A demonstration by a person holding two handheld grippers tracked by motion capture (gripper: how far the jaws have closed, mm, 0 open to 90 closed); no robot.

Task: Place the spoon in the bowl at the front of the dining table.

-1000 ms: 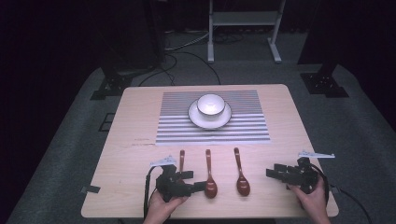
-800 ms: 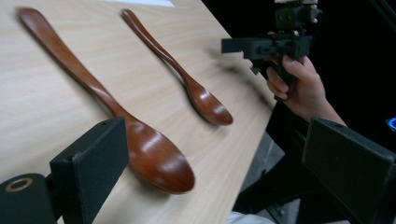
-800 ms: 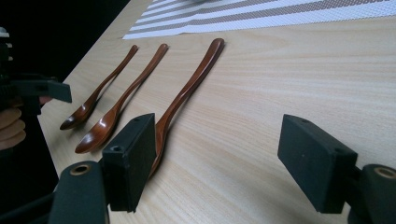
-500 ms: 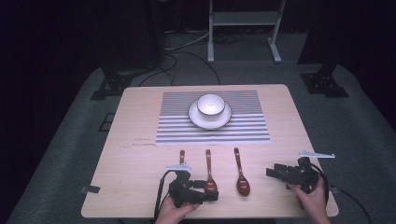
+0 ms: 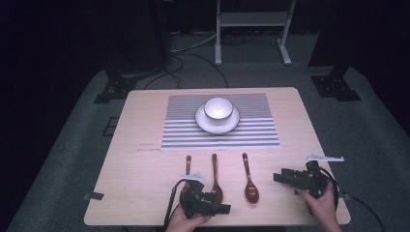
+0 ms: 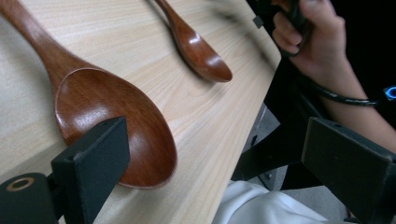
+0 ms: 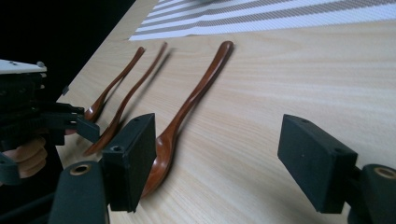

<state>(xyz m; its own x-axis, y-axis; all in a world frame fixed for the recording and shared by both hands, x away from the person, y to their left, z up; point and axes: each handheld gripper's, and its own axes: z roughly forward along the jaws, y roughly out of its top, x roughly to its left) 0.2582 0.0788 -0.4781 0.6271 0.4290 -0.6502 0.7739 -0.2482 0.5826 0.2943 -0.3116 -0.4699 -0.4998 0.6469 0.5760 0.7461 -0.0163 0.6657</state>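
Three brown wooden spoons lie side by side, handles toward the mat: left spoon, middle spoon, right spoon. My left gripper lies at the front edge and points right. It is open, with one jaw beside the middle spoon's bowl and nothing between the jaws. It hides the left spoon's bowl from above. My right gripper points left, open and empty, a short way right of the right spoon. A white bowl sits on a saucer.
A grey-striped placemat covers the table's far middle under the saucer. The table's front edge runs right by the left gripper's jaws. Bare wood lies at both sides of the spoons. Stands and cables sit on the floor beyond the table.
My left gripper has slid right and toward the front edge, coming level with the middle spoon's bowl. The right gripper and the spoons have stayed put.
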